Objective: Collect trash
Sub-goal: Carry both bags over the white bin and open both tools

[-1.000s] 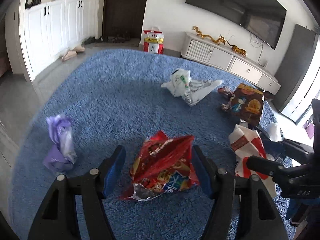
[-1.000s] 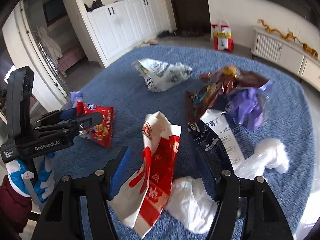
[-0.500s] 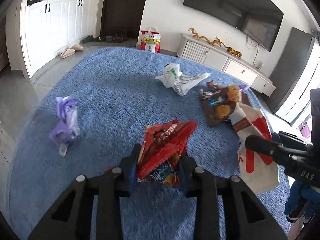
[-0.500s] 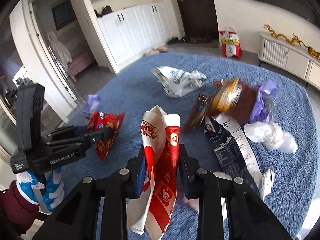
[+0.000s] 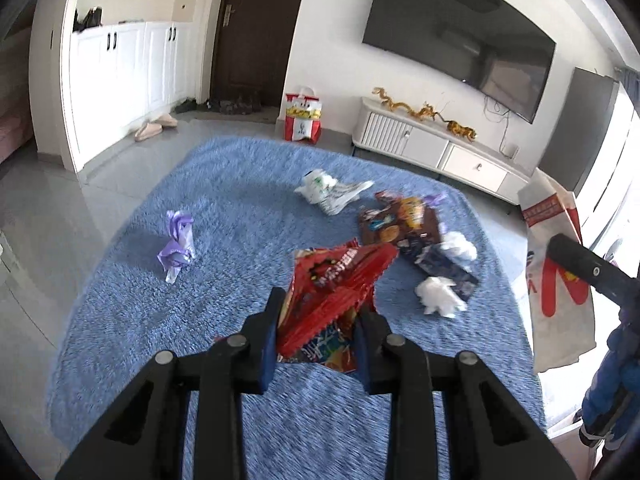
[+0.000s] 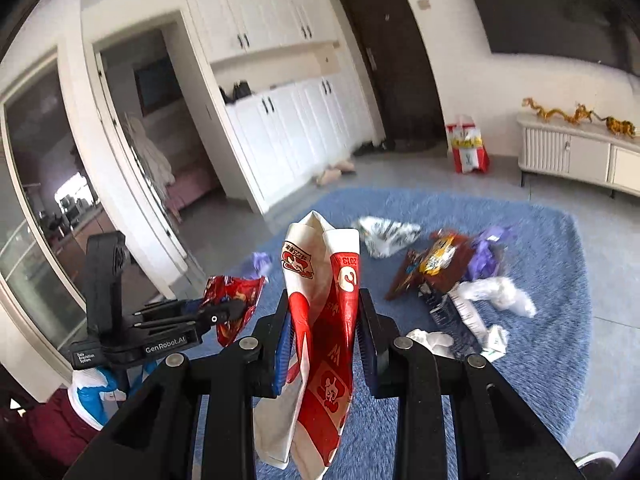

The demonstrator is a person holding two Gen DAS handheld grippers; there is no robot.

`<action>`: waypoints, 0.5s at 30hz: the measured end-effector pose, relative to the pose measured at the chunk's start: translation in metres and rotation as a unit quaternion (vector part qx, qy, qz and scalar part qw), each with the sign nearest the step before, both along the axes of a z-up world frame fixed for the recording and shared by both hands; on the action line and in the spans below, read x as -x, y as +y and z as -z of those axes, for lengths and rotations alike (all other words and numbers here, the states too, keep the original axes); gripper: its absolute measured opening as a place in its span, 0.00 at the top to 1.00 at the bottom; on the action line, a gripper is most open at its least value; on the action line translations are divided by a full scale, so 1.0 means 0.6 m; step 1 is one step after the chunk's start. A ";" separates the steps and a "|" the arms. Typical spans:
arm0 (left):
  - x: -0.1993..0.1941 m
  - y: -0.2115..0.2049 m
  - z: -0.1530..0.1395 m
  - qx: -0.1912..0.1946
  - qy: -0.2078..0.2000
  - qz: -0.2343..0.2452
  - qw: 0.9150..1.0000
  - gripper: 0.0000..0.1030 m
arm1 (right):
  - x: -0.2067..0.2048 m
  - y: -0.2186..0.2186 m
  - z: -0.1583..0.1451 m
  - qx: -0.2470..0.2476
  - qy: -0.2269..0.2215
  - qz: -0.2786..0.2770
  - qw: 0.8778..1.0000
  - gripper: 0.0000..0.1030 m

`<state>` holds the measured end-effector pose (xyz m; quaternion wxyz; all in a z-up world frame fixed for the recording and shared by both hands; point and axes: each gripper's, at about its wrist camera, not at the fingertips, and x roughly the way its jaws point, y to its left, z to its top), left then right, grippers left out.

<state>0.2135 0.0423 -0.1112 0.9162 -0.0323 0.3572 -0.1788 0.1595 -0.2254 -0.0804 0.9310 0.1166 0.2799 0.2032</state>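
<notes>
The left tool (image 5: 318, 326) is clamped on a crumpled red snack bag (image 5: 336, 280); the right tool (image 6: 324, 334) pinches a red-and-white paper bag (image 6: 320, 320). A second ago both tools stood wide around these bags, which lay on the blue rug (image 5: 240, 208); now both bags hang clear above it. Other wrappers (image 5: 404, 220) cluster toward the rug's right edge; its left half lies mostly open.

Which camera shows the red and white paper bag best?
The right wrist view: the paper bag hangs centred and whole between the right gripper's pads. The left wrist view catches it only at the right edge, partly hidden.
</notes>
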 end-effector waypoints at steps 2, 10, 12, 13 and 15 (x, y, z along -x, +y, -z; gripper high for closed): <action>0.022 -0.014 -0.017 -0.005 -0.011 0.004 1.000 0.72 | 0.027 -0.019 -0.008 -0.008 -0.010 0.010 1.000 0.72; 0.111 -0.106 -0.077 -0.031 -0.057 0.021 0.998 0.72 | 0.143 -0.113 -0.033 -0.023 -0.041 0.063 0.997 0.72; 0.133 -0.133 -0.088 -0.041 -0.070 0.027 0.996 0.72 | 0.168 -0.143 -0.036 -0.026 -0.048 0.079 0.995 0.72; 0.144 -0.147 -0.092 -0.047 -0.076 0.030 0.996 0.72 | 0.174 -0.153 -0.038 -0.027 -0.050 0.085 0.995 0.72; 0.163 -0.178 -0.098 -0.059 -0.087 0.038 0.994 0.72 | 0.200 -0.180 -0.037 -0.025 -0.056 0.106 0.992 0.72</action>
